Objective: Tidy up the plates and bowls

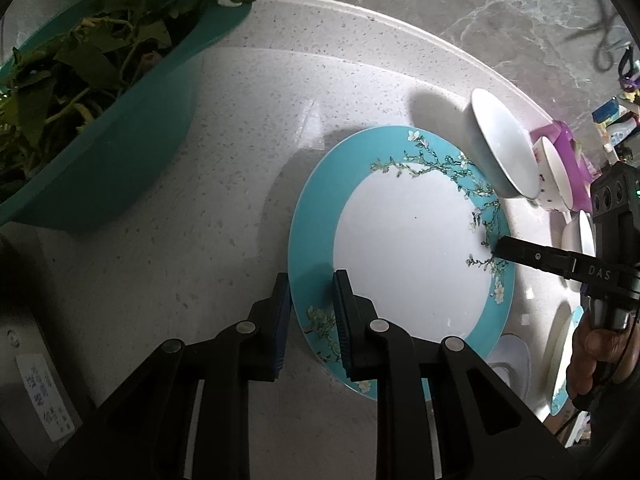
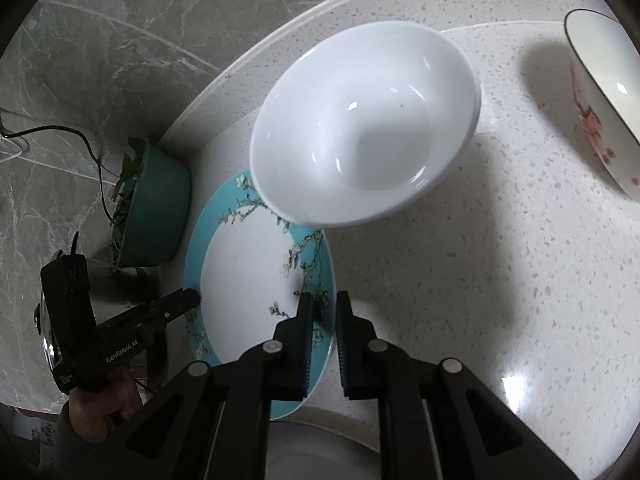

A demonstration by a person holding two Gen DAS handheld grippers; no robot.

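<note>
My left tool (image 1: 310, 312) straddles the near rim of the teal-rimmed plate (image 1: 404, 248), fingers apart on either side of the rim and not visibly pinching it. My right tool (image 2: 322, 332), low centre in the right wrist view, brackets the opposite rim the same way, with a narrow gap between the fingers; I cannot tell whether it bites yet. The plate lies flat on the speckled bench (image 1: 224, 152), lower centre-right of the left view. It is round, so it has no long axis, and its face is up.

I judge it stiff, glazed, slippery and breakable, moderately heavy. The rim is the only hold, so gripping at two opposite points looks sensible.

The white bowl (image 2: 364, 128) sits at the plate's upper edge, overlapping it, mouth up. A flower-patterned bowl (image 2: 604, 100) is at upper right. The green basin of leaves (image 1: 108, 128) fills the upper left of the left view.
</note>
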